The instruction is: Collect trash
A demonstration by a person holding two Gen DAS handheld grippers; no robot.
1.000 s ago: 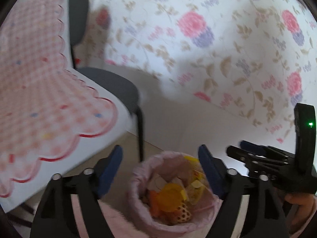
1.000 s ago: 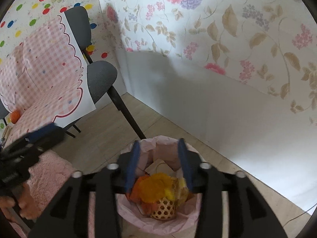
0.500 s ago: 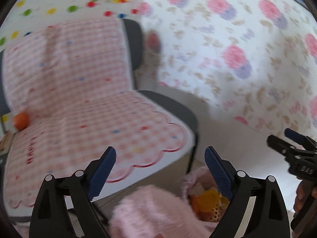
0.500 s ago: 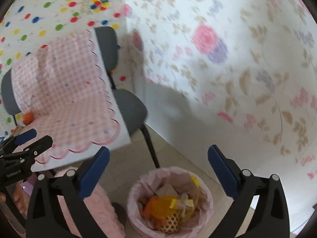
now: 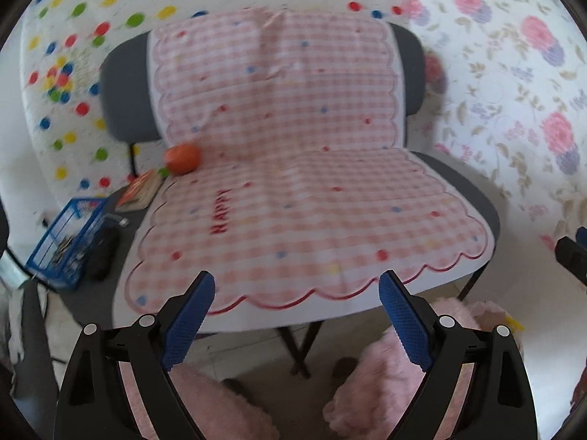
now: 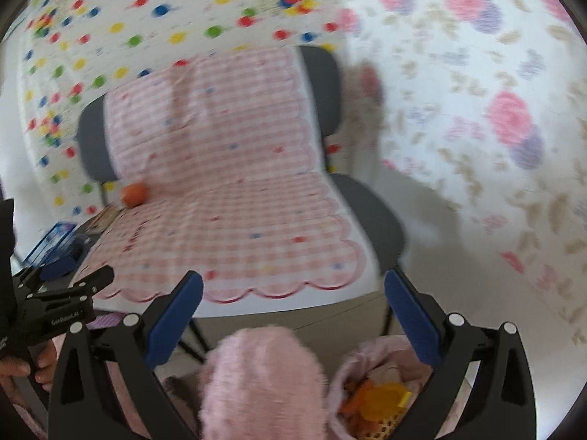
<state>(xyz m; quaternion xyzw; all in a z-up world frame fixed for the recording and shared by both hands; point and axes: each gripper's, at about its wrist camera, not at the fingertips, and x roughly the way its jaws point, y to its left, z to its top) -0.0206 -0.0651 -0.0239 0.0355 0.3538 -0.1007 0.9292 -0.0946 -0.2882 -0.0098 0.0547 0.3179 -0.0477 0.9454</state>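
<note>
Nearest to us, both claws stand spread wide with nothing between the blue pads: left claw [image 5: 297, 311], right claw [image 6: 293, 311]. Both tilt downward toward the seat ahead.

Below the right claw, low right in its view, sits the bin [image 6: 352, 370] with a pink liner, already holding orange and yellow scraps. A pink fuzzy slipper [image 6: 260, 377] lies just beside it.

Ahead of both claws is the chair [image 5: 462, 190] under a pink checked cloth [image 5: 312, 201]. The cloth's middle looks bare.

Farther back and to the left, at the seat's rear corner, rests an orange ball-like item [image 5: 182, 157], roundish, no clear long axis. We judge it the likely next pickup. The left claw seems the nearer, as the item lies on its side.

Beyond, off the cloth's left edge: a small booklet [image 5: 141, 190] and a blue basket [image 5: 66, 238].
</note>
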